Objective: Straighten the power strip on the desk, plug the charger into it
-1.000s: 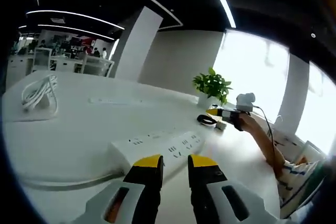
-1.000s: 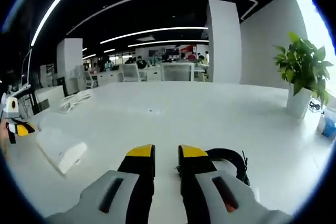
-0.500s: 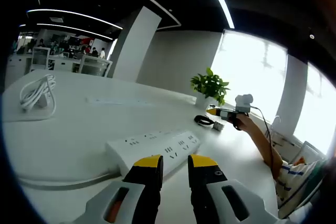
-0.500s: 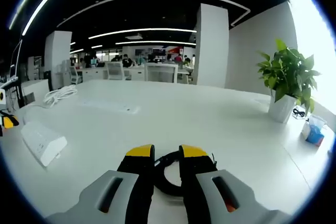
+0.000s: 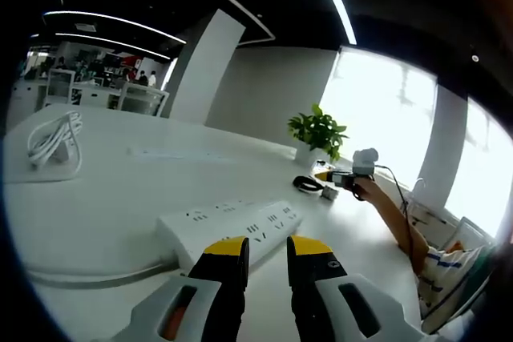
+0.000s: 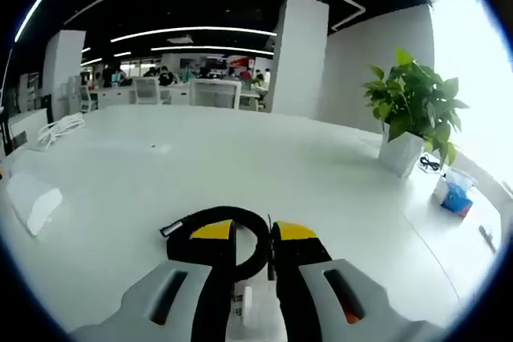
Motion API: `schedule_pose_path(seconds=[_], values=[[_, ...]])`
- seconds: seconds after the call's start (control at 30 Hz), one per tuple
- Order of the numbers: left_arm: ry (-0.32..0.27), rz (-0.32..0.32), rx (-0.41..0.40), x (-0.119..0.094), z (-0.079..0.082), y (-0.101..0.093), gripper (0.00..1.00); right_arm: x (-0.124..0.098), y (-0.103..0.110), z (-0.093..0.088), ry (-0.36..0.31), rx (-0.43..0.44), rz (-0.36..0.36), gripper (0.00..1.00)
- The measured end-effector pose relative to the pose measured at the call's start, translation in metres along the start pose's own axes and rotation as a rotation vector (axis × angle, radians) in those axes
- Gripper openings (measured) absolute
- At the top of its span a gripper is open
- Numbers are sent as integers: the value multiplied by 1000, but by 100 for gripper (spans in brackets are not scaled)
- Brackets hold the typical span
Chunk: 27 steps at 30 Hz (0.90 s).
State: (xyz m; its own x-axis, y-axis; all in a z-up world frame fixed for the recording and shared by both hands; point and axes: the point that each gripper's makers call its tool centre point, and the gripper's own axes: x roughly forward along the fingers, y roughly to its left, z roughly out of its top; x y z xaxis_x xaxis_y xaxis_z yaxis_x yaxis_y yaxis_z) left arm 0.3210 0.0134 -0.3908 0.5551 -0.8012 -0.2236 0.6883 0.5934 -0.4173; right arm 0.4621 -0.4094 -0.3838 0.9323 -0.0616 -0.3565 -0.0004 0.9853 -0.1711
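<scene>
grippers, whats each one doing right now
Left hand-held gripper: open, empty, just short of the power strip.
Right hand-held gripper: open, astride the black cable loop; grip cannot be told.

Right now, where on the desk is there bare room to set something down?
Open desk lies between the black cable loop and the potted plant. Around the power strip and the left tool it is crowded.

Left gripper view looks low across bench [image 5: 120, 198], right gripper [image 5: 341, 178] far right. Right gripper view sits close above bench. Both share potted plant [image 5: 319, 135] and far office.
</scene>
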Motion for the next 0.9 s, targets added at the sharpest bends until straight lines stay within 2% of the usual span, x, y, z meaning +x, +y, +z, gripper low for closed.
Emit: schedule_pose_path(seconds=[0.1,0.4,0.6,0.83,0.9], values=[[-3,-6,-2,0,0,-2,20,2,-3,-5,18,40,19,17],[-5,-3,0,-1,-2,-2,20,10,-7,-14,65,55,39,16],[-5,-2,-3,-8,9,10,20,17,-2,-14,96,104,89,16],[-1,0,9,-12,15,18,20,26,1,-21,166,87,113,16],[0,-1,12,-13,16,18,20,28,2,-24,197,58,120,16]])
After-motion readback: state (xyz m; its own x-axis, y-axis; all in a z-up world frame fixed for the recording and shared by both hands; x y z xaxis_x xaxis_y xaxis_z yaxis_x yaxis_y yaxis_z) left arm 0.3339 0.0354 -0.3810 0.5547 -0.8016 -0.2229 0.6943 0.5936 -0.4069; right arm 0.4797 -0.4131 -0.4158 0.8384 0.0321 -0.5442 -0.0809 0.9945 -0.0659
